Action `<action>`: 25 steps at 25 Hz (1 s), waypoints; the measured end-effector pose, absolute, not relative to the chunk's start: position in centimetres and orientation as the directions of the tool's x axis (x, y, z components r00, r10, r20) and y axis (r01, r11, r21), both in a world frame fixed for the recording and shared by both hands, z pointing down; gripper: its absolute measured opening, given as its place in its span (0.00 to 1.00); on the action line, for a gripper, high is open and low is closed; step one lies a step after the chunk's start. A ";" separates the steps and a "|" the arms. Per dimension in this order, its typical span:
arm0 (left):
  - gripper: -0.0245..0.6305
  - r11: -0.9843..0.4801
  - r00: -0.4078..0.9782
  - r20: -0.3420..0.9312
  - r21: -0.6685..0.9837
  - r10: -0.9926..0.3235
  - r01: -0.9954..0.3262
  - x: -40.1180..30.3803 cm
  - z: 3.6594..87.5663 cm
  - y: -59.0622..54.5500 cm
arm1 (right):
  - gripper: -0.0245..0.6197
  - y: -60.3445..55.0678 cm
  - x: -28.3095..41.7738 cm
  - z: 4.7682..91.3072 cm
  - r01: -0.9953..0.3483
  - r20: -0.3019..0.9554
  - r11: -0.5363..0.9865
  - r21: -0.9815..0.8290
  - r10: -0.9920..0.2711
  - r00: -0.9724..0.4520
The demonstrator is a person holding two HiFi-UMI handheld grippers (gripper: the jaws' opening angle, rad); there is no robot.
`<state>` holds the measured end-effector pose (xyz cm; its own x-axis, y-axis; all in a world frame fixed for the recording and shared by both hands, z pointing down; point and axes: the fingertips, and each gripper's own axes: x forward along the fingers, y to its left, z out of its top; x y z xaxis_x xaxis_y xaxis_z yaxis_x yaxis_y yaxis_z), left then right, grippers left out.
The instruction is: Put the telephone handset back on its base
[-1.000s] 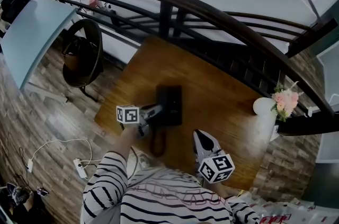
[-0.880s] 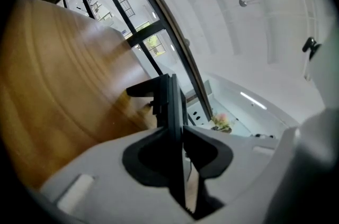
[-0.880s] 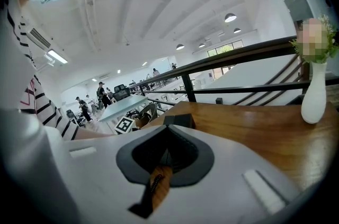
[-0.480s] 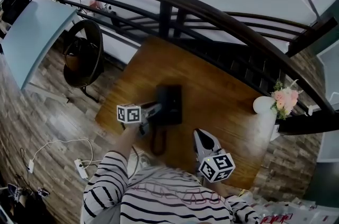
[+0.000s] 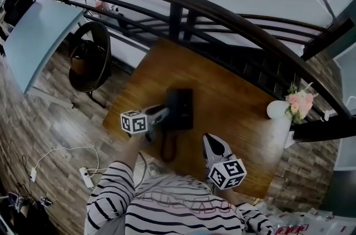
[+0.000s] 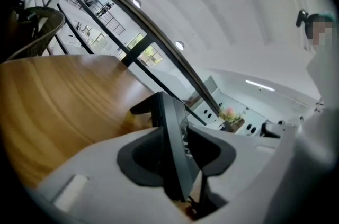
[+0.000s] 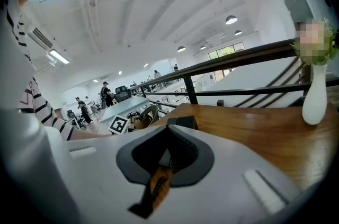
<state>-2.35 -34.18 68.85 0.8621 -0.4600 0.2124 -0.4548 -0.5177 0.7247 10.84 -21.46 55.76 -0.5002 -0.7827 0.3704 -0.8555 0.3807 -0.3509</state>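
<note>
black handset [image 6: 172, 138] lies between just-opened jaws of left hand-held gripper [image 5: 161, 114].

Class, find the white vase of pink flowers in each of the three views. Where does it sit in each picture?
Head view: the white vase of pink flowers, right of middle, at the right corner of the brown wooden table.
Left gripper view: the vase, tiny, right of centre, beyond the jaws.
Right gripper view: the vase, at the far right edge.
Shared landmark: the black telephone, in all three.
</note>
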 end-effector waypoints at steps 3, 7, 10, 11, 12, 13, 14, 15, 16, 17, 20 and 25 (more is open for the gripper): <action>0.25 -0.539 0.864 0.190 0.713 -0.467 -0.448 -2.9 67.2 -33.5 | 0.04 -21.3 10.3 55.5 -0.854 0.363 0.387 -0.347 -0.784 -0.503; 0.21 -0.571 0.860 0.159 0.687 -0.485 -0.450 -4.1 64.9 -32.3 | 0.04 -20.9 9.7 55.0 -0.853 0.348 0.394 -0.342 -0.791 -0.504; 0.17 -0.593 0.850 0.136 0.659 -0.510 -0.462 -5.3 62.9 -31.3 | 0.04 -20.6 9.3 54.3 -0.856 0.328 0.395 -0.335 -0.802 -0.499; 0.15 -0.600 0.847 0.129 0.651 -0.516 -0.465 -5.6 62.3 -30.9 | 0.04 -20.4 9.2 54.0 -0.857 0.324 0.395 -0.330 -0.805 -0.496; 0.14 -0.607 0.845 0.122 0.643 -0.521 -0.467 -5.9 61.6 -30.5 | 0.04 -20.1 9.1 53.8 -0.859 0.321 0.396 -0.324 -0.808 -0.494; 0.13 -0.616 0.844 0.115 0.633 -0.524 -0.469 -6.1 61.0 -30.0 | 0.04 -19.8 8.9 53.6 -0.861 0.319 0.398 -0.318 -0.810 -0.492; 0.10 -0.627 0.844 0.108 0.622 -0.525 -0.470 -6.4 60.4 -29.6 | 0.04 -19.6 8.8 53.4 -0.862 0.318 0.399 -0.311 -0.812 -0.490; 0.07 -0.637 0.844 0.100 0.612 -0.526 -0.469 -6.6 59.8 -29.2 | 0.04 -19.5 8.5 53.3 -0.863 0.317 0.401 -0.307 -0.812 -0.490; 0.05 -0.645 0.845 0.092 0.604 -0.526 -0.467 -6.9 59.2 -28.7 | 0.04 -19.3 8.3 53.2 -0.863 0.315 0.404 -0.304 -0.812 -0.491; 0.04 -0.652 0.847 0.084 0.600 -0.525 -0.464 -7.2 58.7 -28.2 | 0.04 -19.1 8.0 53.1 -0.862 0.314 0.405 -0.303 -0.812 -0.492; 0.04 -0.673 0.855 0.068 0.586 -0.514 -0.451 -8.0 57.1 -26.4 | 0.04 -18.3 7.1 52.8 -0.861 0.307 0.407 -0.304 -0.814 -0.493; 0.04 -0.713 0.867 0.046 0.547 -0.496 -0.438 -9.5 54.5 -22.8 | 0.04 -16.7 5.8 52.2 -0.861 0.294 0.404 -0.307 -0.820 -0.490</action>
